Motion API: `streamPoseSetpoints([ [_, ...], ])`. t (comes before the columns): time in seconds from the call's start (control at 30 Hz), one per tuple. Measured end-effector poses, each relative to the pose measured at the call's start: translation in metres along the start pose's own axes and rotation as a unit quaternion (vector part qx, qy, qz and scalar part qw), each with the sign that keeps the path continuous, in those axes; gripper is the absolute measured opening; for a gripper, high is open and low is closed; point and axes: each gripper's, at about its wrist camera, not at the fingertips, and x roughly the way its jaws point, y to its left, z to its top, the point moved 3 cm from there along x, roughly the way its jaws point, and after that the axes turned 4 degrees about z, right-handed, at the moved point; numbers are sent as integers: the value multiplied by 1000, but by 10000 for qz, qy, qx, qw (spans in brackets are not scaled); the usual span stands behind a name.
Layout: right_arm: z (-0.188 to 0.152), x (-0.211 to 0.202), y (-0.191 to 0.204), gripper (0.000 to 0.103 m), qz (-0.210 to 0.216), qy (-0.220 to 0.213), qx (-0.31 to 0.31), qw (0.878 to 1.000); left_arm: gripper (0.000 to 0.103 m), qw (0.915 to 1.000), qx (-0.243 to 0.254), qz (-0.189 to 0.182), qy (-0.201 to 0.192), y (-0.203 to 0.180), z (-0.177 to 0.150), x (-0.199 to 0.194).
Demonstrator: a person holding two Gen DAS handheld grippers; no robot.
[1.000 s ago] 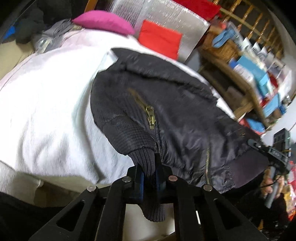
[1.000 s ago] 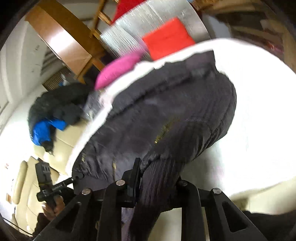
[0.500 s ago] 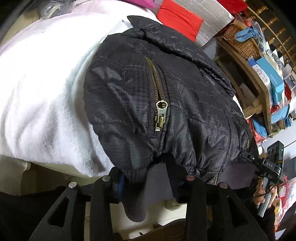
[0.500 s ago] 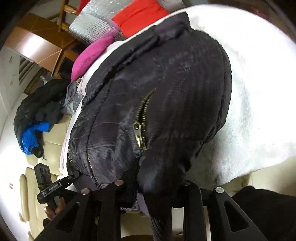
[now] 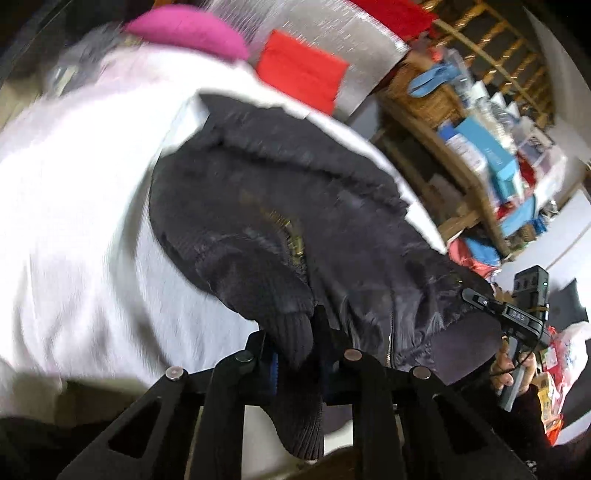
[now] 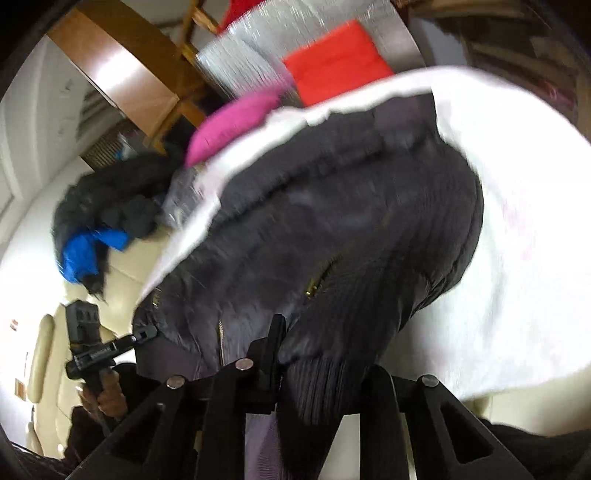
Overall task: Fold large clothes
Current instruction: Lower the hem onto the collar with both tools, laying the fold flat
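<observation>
The white blanket (image 5: 74, 229) covers the surface under the work and fills most of both wrist views; what it covers cannot be identified. On it lies the black jacket (image 5: 295, 221), collar at the far end and ribbed hem at the near end, so its long axis runs away from the person toward the cushions. Both sleeves are laid over the body, with cuffs pointing toward the near edge.

The left gripper (image 5: 295, 347) has its fingers closed on the ribbed left cuff (image 5: 299, 406), which hangs down between the fingers past the near edge. The right gripper (image 6: 317, 373) has its fingers closed on the ribbed right cuff (image 6: 325, 391) in the same way.

Brass zippers are visible on each sleeve (image 5: 291, 236) (image 6: 317, 280) and at the hem, but motion blur obscures their detail. The jacket's lower front is hidden behind the gripper frames in both views.

Beyond the collar lie a magenta cushion (image 5: 188, 29), a red cushion (image 5: 303, 74) and a silver foil sheet (image 5: 354, 40). A cluttered wooden shelf (image 5: 472, 177) stands to the right; its contents are blurred. In the right wrist view, a dark and blue garment pile (image 6: 96, 221) lies on a cream sofa, partly cut off by the fisheye edge.
</observation>
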Motion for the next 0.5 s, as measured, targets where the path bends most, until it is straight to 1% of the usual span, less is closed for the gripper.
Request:
streamPoseSetpoints([
  [0.1, 26, -13, 10, 20, 111, -340, -126, 9993, 16, 9992, 172, -145, -318, -15, 31, -14],
  [0.23, 67, -23, 16, 20, 292, -813, -138, 9962, 16, 9972, 86, -357, -652, -22, 86, -22],
  [0.3, 97, -22, 13, 19, 371, -1043, -41, 9938, 16, 9961, 38, -396, -792, -22, 112, -23],
  [0.33, 112, -21, 10, 19, 428, -1174, 32, 9922, 16, 9955, 17, -396, -864, -22, 128, -20],
  [0.4, 143, -15, 2, 19, 413, -1347, 149, 9899, 16, 9945, -25, -372, -981, -18, 164, -12],
  [0.47, 180, -2, -6, 19, 371, -1489, 261, 9878, 16, 9942, -101, -345, -1018, -13, 199, 4],
  [0.5, 199, 6, -12, 19, 357, -1554, 340, 9866, 16, 9943, -144, -322, -1002, -9, 225, 16],
])
